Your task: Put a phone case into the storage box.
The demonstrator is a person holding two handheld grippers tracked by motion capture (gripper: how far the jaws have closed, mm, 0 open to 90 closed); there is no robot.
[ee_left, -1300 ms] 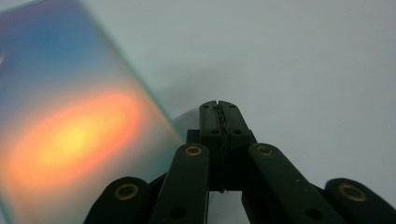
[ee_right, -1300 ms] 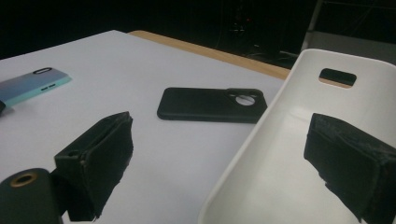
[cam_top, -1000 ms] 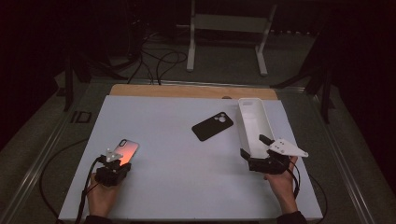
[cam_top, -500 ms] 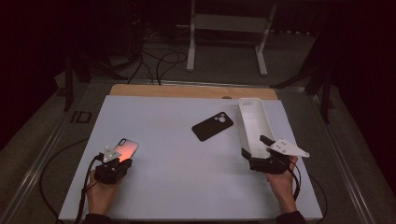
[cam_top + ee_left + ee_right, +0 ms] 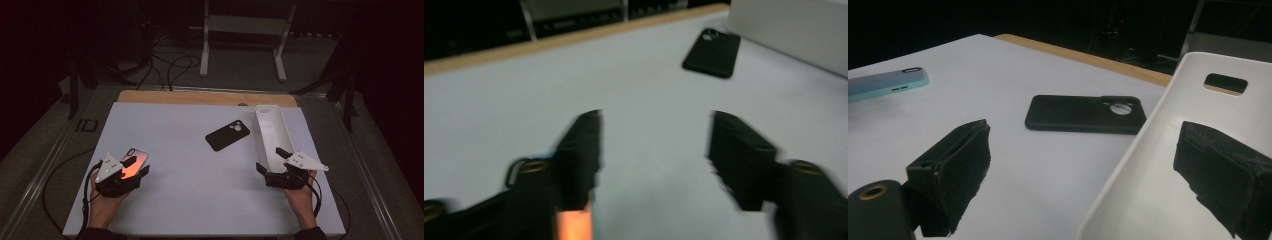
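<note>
A phone with a glowing orange-pink back (image 5: 135,161) lies at the table's near left. My left gripper (image 5: 136,168) hovers over its near end, open; in the left gripper view the phone's orange edge (image 5: 572,225) peeks out under one jaw of the left gripper (image 5: 656,125), and that view is blurred. A black phone (image 5: 227,135) lies flat in the middle, camera hole up. My right gripper (image 5: 271,160) is open at the near end of a long white tray (image 5: 261,131). In the right gripper view, one jaw of the right gripper (image 5: 1083,135) is inside the tray (image 5: 1168,165) and the other is over the table.
The white table (image 5: 200,200) has a wooden strip (image 5: 200,97) along its far edge. Past it stand a metal stand (image 5: 240,40) and loose cables (image 5: 165,65) on the floor. The black phone (image 5: 1083,114) and the teal-edged phone (image 5: 888,82) lie ahead of the right gripper.
My left gripper has crept slightly forward over the orange phone and is still moving. The right gripper, tray and black phone have stayed put.
</note>
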